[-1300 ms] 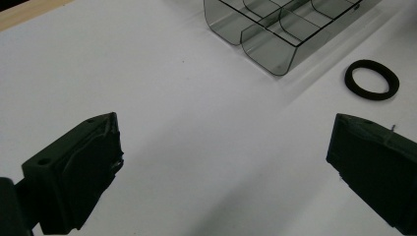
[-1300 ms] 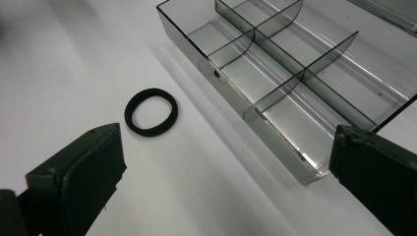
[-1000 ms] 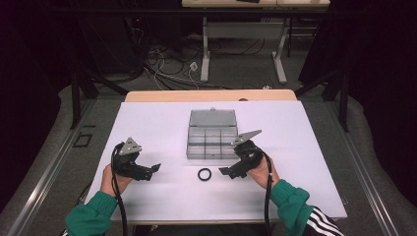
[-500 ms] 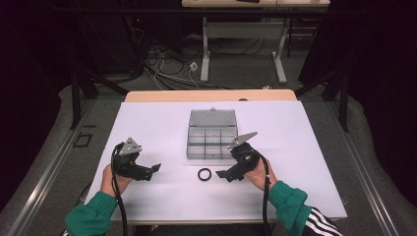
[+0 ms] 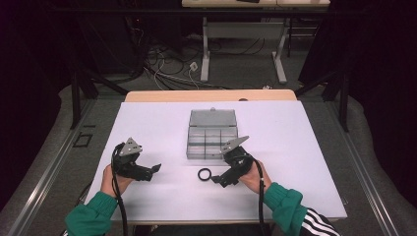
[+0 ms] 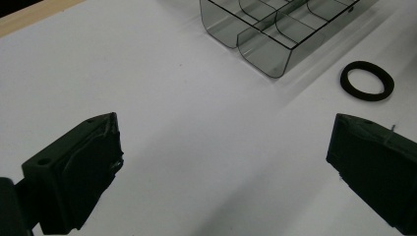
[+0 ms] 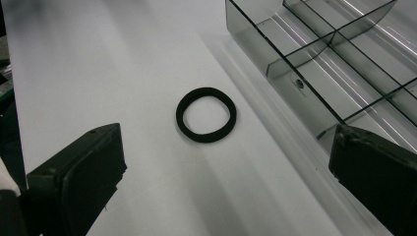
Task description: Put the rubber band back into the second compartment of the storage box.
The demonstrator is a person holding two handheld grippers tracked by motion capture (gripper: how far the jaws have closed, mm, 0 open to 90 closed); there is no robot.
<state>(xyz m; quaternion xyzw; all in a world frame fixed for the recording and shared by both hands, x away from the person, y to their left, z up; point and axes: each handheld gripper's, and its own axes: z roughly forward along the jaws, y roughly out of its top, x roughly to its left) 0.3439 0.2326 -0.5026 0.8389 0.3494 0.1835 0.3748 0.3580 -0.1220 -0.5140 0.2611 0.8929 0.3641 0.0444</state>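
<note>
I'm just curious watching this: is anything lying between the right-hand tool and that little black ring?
Nothing visible does. The black ring lies flat on bare white table, just ahead of the right gripper, whose jaws stand wide open. The clear compartment box sits off to one side, apart from the ring.

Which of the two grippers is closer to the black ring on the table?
The right gripper is closer: its open jaws point at the black ring just ahead of them. The left gripper, also open, sits farther off at the ring's other side.
</note>
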